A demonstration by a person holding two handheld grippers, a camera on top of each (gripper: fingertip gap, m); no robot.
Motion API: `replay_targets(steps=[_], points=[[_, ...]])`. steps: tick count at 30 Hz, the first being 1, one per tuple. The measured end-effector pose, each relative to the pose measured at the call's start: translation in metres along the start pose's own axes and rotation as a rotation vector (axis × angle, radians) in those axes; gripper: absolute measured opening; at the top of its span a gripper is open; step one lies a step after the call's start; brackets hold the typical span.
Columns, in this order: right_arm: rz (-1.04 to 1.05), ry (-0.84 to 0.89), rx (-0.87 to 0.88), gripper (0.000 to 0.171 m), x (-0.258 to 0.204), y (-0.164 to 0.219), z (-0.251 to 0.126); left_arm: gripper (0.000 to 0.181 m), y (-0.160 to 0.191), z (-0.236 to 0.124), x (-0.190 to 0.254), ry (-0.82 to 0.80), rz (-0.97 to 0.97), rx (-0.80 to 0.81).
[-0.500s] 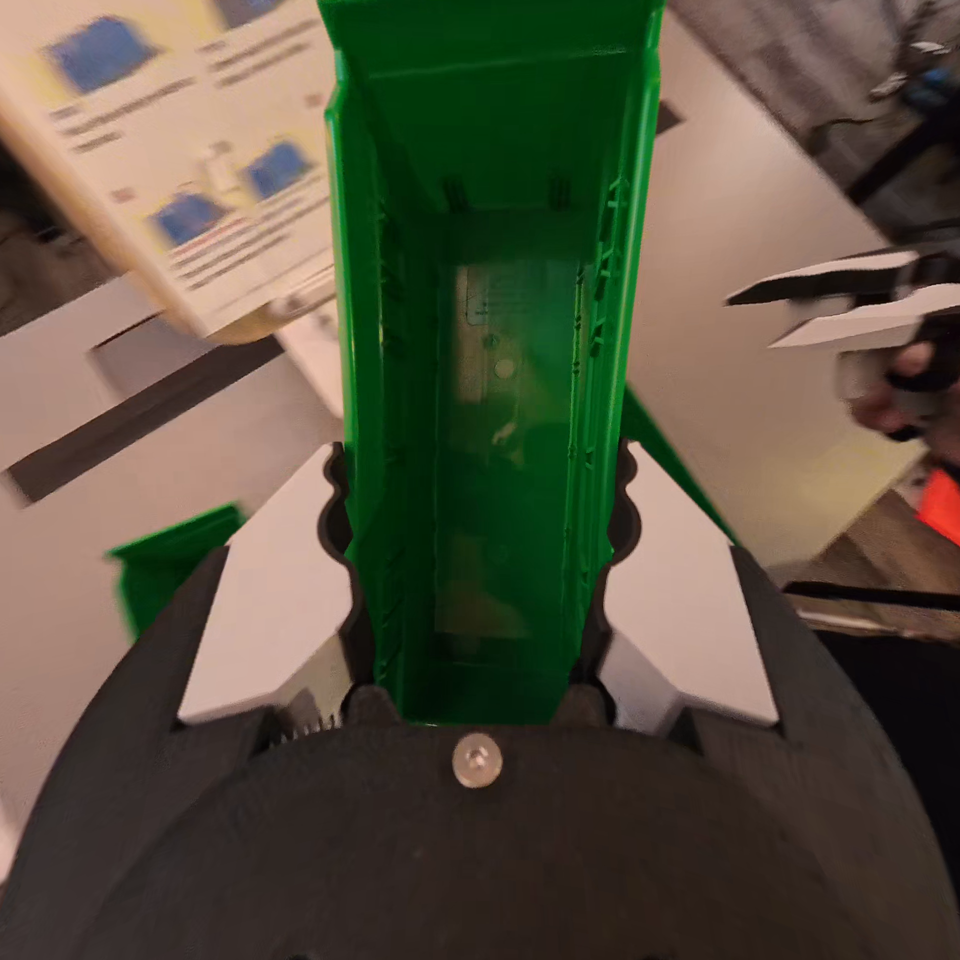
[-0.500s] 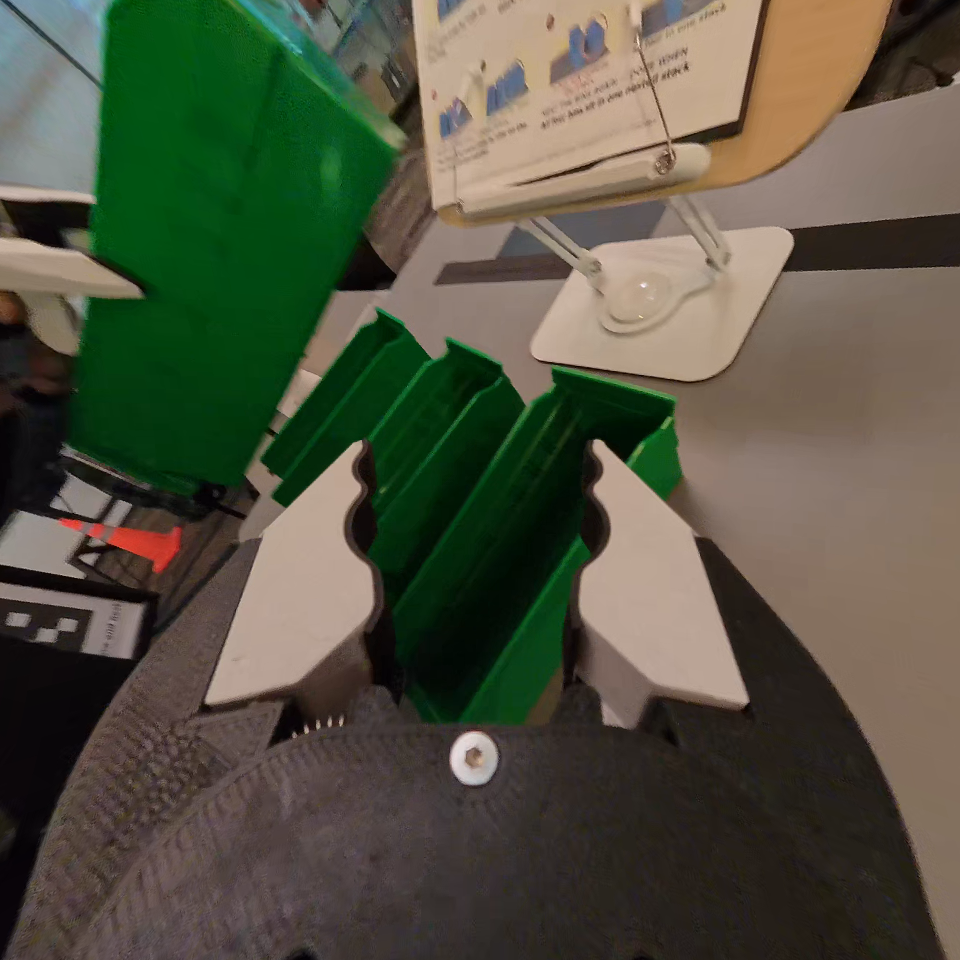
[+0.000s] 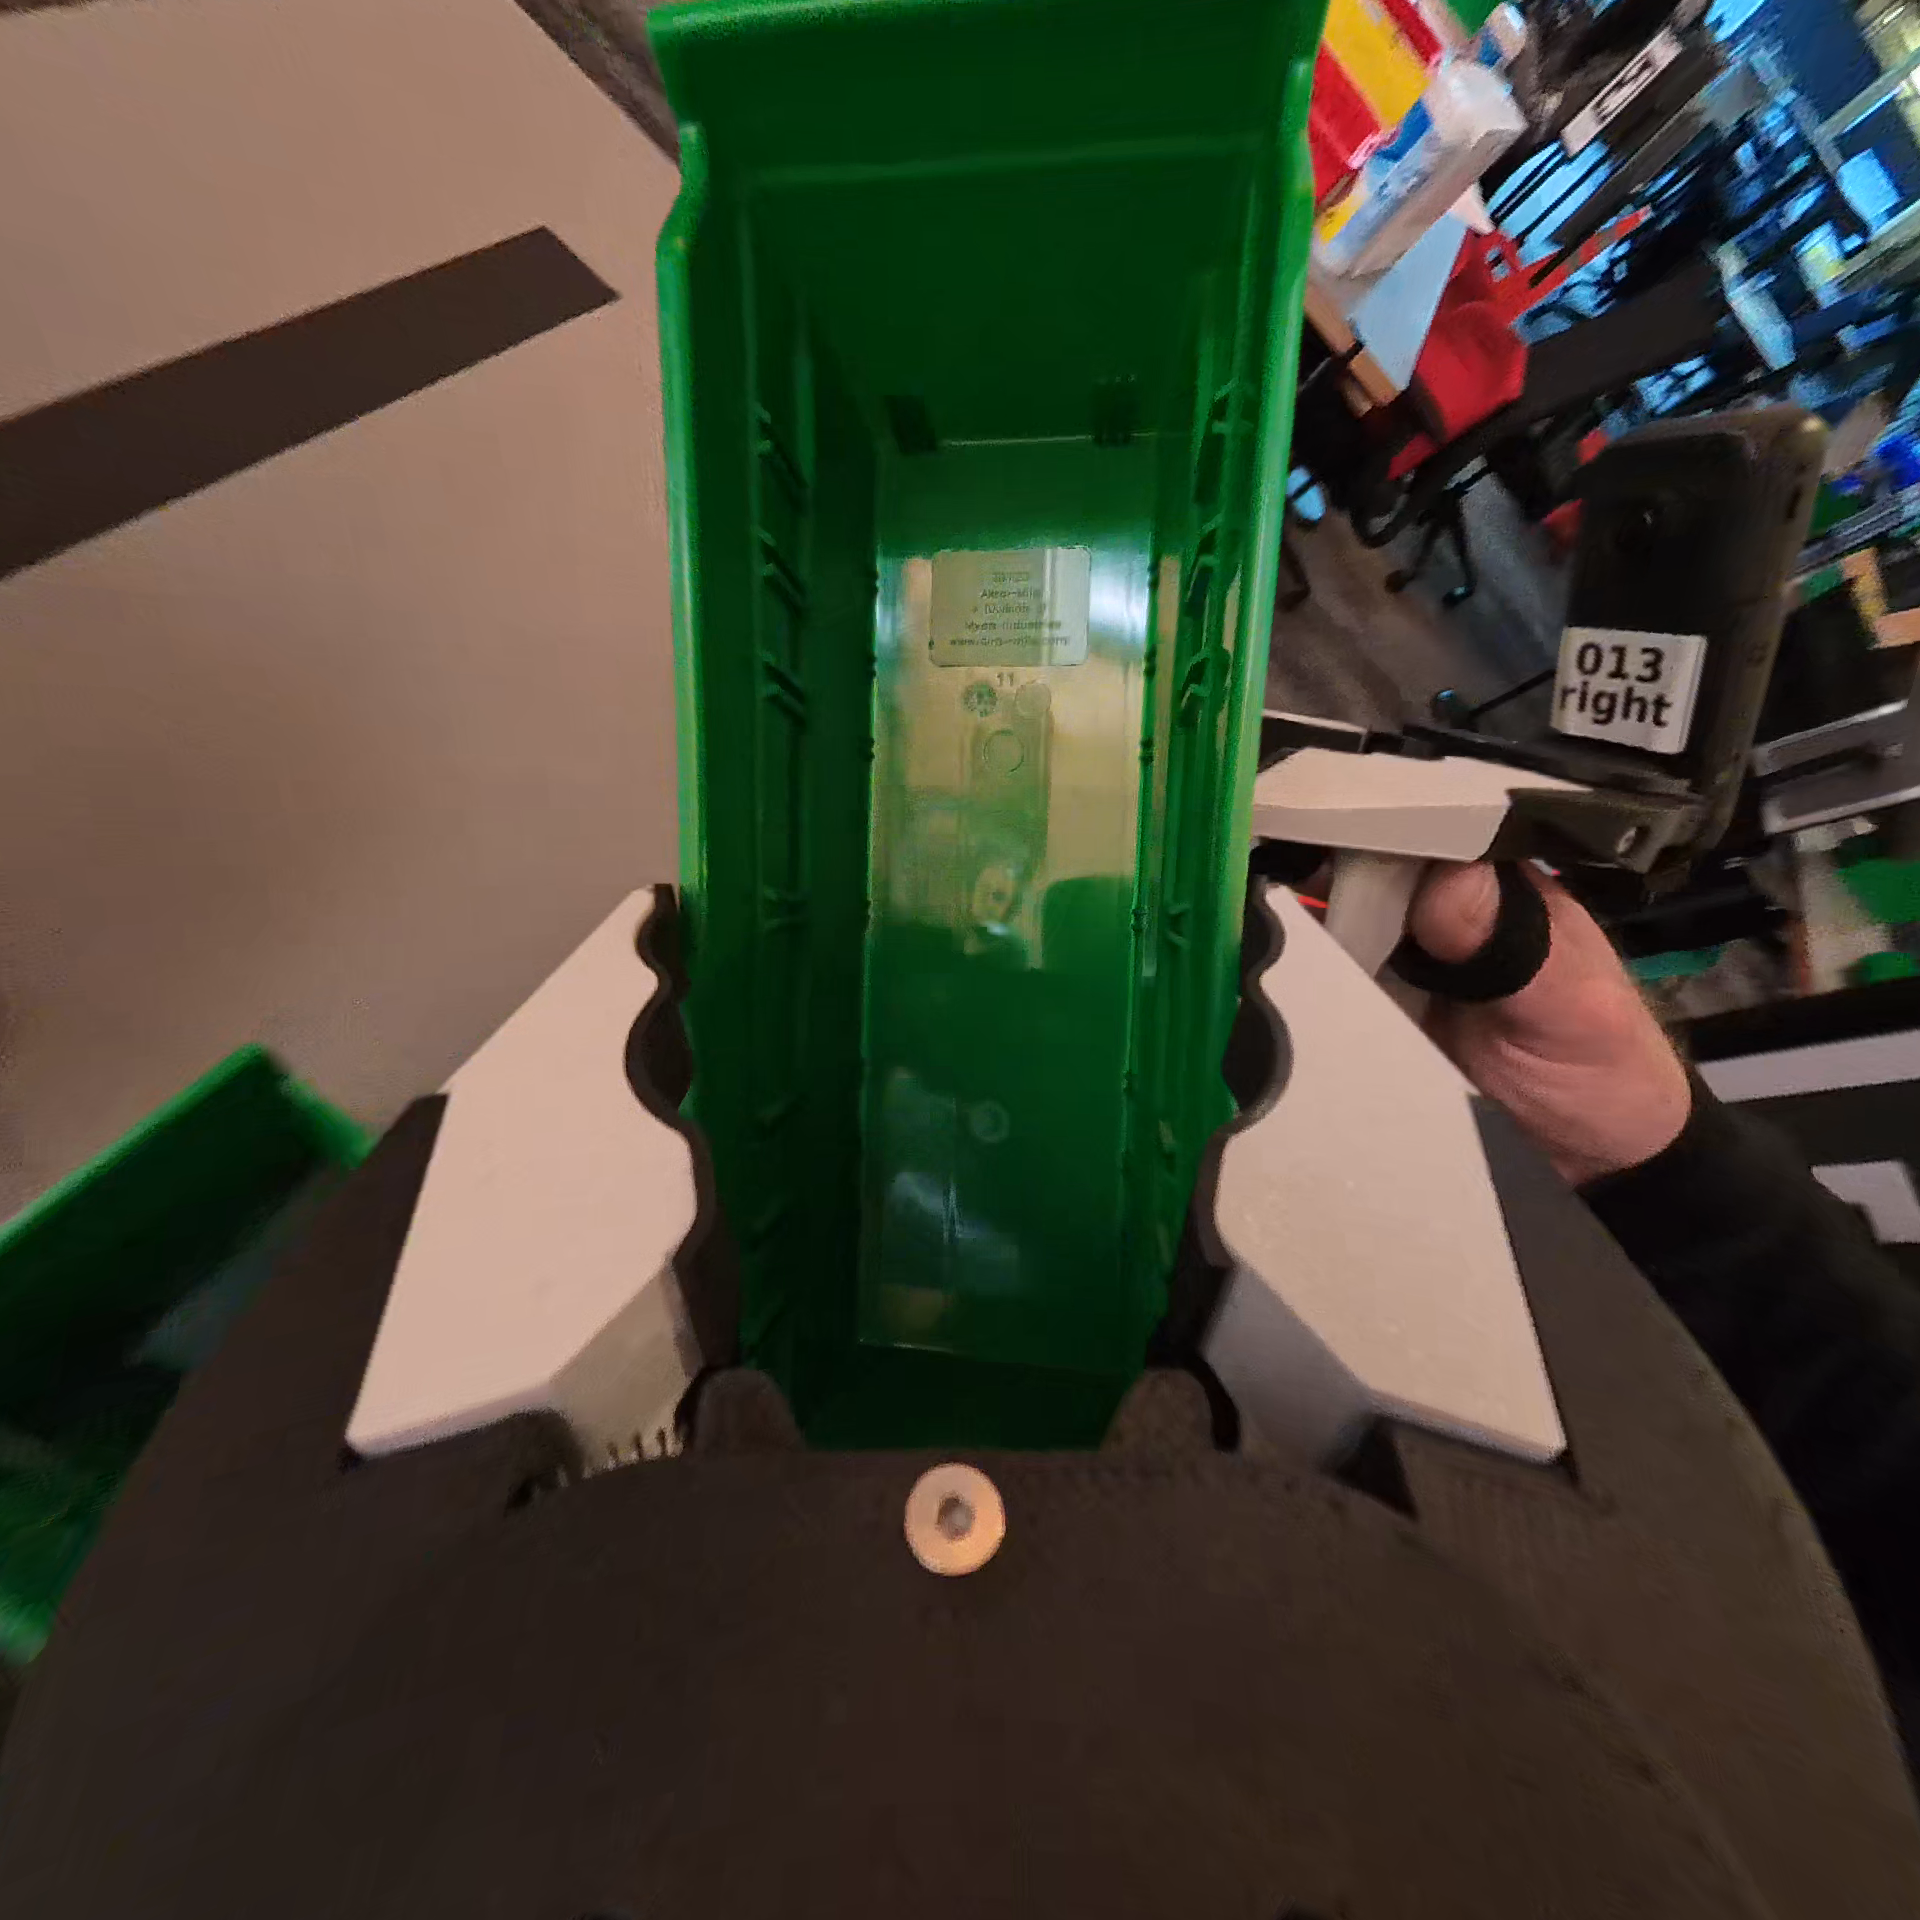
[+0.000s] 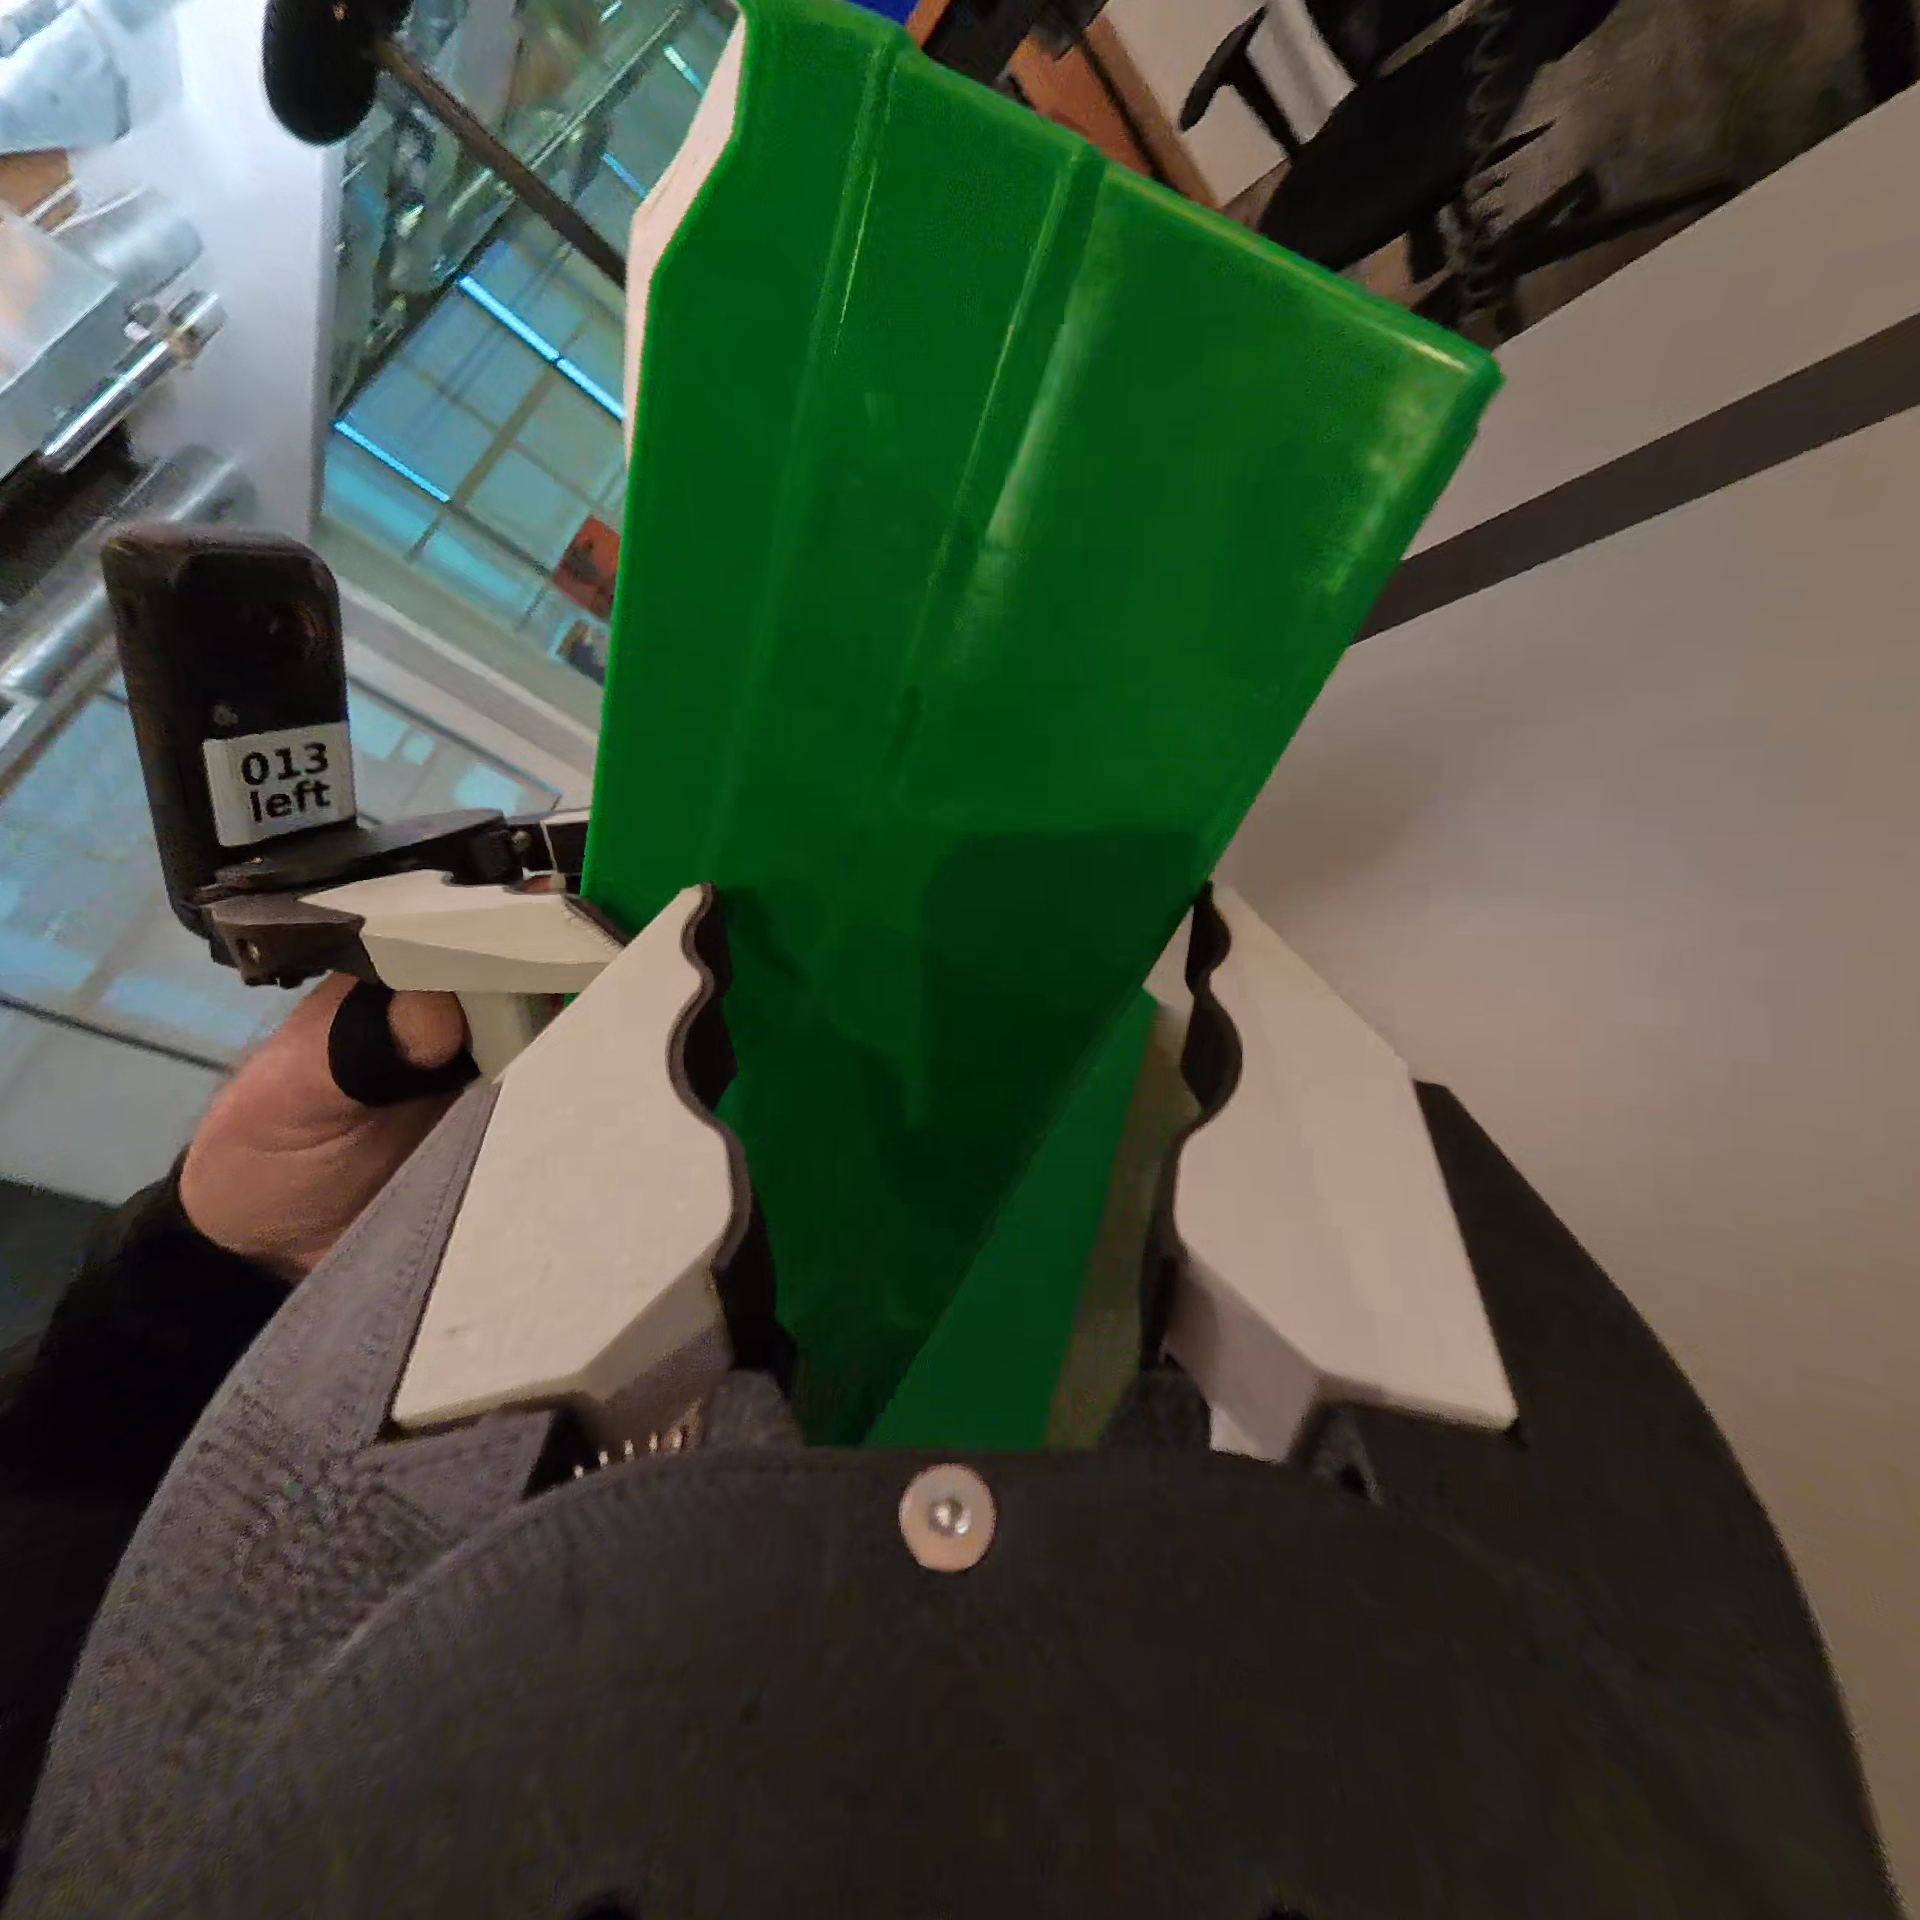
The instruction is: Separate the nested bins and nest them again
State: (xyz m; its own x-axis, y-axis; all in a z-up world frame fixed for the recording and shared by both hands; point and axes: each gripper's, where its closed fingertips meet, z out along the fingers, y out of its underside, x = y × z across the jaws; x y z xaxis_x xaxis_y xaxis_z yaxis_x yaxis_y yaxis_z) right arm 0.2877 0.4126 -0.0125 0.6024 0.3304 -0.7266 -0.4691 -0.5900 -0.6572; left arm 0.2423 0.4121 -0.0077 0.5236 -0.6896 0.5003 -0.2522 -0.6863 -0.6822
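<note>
Since half a second ago the two grippers have come close together: in the left wrist view the right gripper (image 3: 1351,821) has moved from the far right edge to just beside the held bin's right wall, and the document stand that filled the upper left then is out of the frame. In the right wrist view the three bins lying on the tabletop are gone from sight, and the lifted bin now fills the centre.

In the left wrist view, the left gripper (image 3: 961,1039) is clamped on a long green bin (image 3: 977,623), its wavy dark pads pressed against both outer side walls at the bin's near end. The bin runs up the middle of the frame with its open interior facing the camera; a small pale label sits on its floor. At lower left a corner of another green bin (image 3: 135,1195) shows, blurred. Beyond, the grey tabletop (image 3: 364,727) with a dark stripe fills the left side. At centre right a hand (image 3: 1538,1029) holds the right gripper's handle.

In the right wrist view, the right gripper (image 4: 961,997) has its fingers spread on either side of green plastic at the bottom centre; whether they press on it I cannot tell. The lifted bin (image 4: 987,571) rises toward the top, smooth underside facing the camera. At centre left the left gripper (image 4: 499,925) grips that bin's edge.
</note>
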Motion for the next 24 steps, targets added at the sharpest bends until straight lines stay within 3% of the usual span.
replay_targets(steps=[5,11,17,24], points=[[0.035,0.063,-0.028,0.087,0.048,-0.004,-0.017,0.107,0.013,0.051,0.004,0.052,-0.113,-0.018],[0.172,0.064,-0.072,0.082,0.110,0.032,-0.014,0.110,0.060,0.100,-0.017,0.010,-0.220,-0.144],[0.290,0.077,-0.104,0.074,0.148,0.062,-0.019,0.106,0.082,0.110,-0.023,-0.009,-0.238,-0.165],[0.306,0.108,-0.097,0.068,0.163,0.057,-0.031,0.107,0.089,0.114,0.002,0.063,-0.260,-0.185]])
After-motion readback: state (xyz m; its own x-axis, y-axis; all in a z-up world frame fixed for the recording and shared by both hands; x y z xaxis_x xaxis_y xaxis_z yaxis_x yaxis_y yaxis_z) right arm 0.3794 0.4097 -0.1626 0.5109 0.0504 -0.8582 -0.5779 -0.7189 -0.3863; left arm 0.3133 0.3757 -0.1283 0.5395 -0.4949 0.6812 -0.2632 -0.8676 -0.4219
